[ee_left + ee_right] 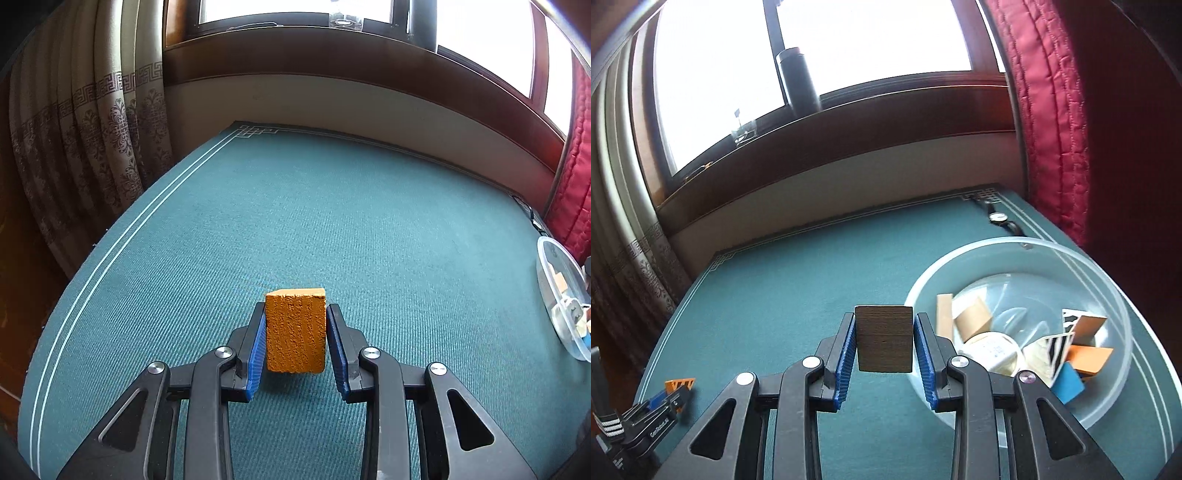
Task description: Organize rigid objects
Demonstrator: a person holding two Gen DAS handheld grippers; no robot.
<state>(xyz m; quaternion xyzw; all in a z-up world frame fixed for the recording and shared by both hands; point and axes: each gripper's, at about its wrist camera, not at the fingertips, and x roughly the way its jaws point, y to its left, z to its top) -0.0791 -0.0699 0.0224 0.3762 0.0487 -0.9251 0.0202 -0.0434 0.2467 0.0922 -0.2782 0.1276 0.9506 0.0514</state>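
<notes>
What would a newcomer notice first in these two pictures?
Probably the orange block clamped in the left gripper above the green table mat. Next, the dark brown block held in the right gripper, beside the clear plastic bowl of mixed blocks on its right.

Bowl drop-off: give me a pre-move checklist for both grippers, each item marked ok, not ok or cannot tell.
1. Right gripper shut on the dark block, pads on both sides: ok.
2. Left gripper shut on the orange block: ok.
3. Bowl uncovered, ready to take a block: ok.
4. Free room in the bowl: ok, bare bottom shows at the far side, though several blocks already crowd the near side.
5. Dark block over the bowl: not ok, it sits left of the rim in the right wrist view.
6. Grippers well apart: ok, the left one shows far off at the table's left edge in the right wrist view.
</notes>
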